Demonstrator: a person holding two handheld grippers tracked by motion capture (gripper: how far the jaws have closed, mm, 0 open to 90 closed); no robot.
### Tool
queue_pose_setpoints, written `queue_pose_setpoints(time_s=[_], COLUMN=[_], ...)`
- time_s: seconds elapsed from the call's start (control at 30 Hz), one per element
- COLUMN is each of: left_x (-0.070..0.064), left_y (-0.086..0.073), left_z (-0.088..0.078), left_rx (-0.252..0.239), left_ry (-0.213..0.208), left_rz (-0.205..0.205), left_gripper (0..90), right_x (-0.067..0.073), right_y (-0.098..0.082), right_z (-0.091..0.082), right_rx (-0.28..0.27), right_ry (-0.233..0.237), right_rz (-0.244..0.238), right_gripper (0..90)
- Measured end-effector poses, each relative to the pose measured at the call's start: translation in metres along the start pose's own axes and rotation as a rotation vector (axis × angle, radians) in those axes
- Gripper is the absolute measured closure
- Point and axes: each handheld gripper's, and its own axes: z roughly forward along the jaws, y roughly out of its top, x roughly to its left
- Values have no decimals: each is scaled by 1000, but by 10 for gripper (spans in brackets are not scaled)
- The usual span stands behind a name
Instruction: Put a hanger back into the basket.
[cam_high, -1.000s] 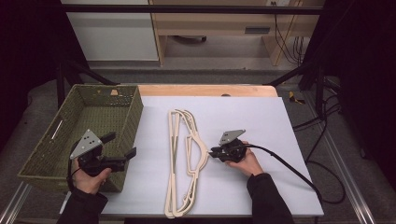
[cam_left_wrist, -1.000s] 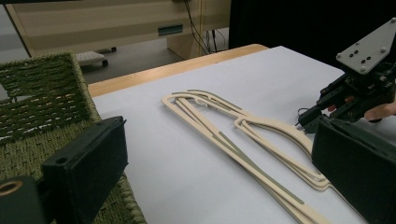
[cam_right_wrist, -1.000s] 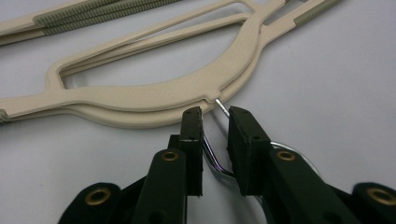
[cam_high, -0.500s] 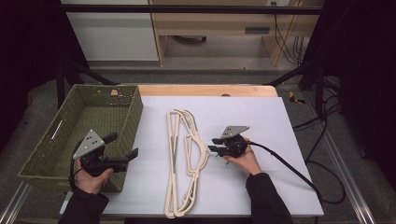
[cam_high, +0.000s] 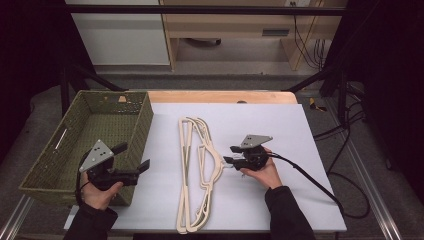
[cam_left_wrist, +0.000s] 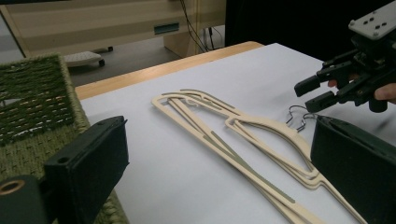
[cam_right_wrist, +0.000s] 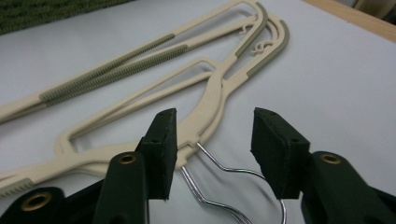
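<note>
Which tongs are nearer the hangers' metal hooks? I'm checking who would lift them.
Right. The right tongs sit at the metal hooks, open jaws on either side. The left tongs hover beside the basket, across the hangers.

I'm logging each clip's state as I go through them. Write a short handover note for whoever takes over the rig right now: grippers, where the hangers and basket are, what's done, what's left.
Right gripper: jaws apart and just been opening; the hangers' metal hooks lie between them, not pinched.
Left gripper: open, holding nothing, beside the near corner of the green woven basket.
Cream hangers: stacked flat on the white table, hooks toward the right gripper.
Basket: at the table's left edge; no hanger in it.
Done: no hanger moved yet.
Left: probably regrip the hooks and carry the hangers to the basket.
</note>
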Motion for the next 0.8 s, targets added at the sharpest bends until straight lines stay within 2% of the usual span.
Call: queue_pose_setpoints(time_s=[0.13,0.3,0.37,0.47,0.63,0.8], left_x=[-6,-7,-6,-5,-5,-5], left_y=[0,0,0,1,1,1], left_z=[3,4,4,2,-1,-1], left_rx=[12,17,16,8,-4,-7], left_ry=[-6,-6,-3,-1,3,3], left_rz=[8,6,5,0,-7,-10], left_gripper=[42,43,43,44,44,45], right_x=[10,31,40,55,78,97], right_y=[5,2,0,-4,-12,-22], right_z=[-11,-22,-25,-26,-24,-18], right_rx=[-21,-4,-10,-12,25,35], right_ry=[-2,-11,1,13,16,43], right_rz=[56,74,90,138,152,215], right_gripper=[418,365,343,322,299,299])
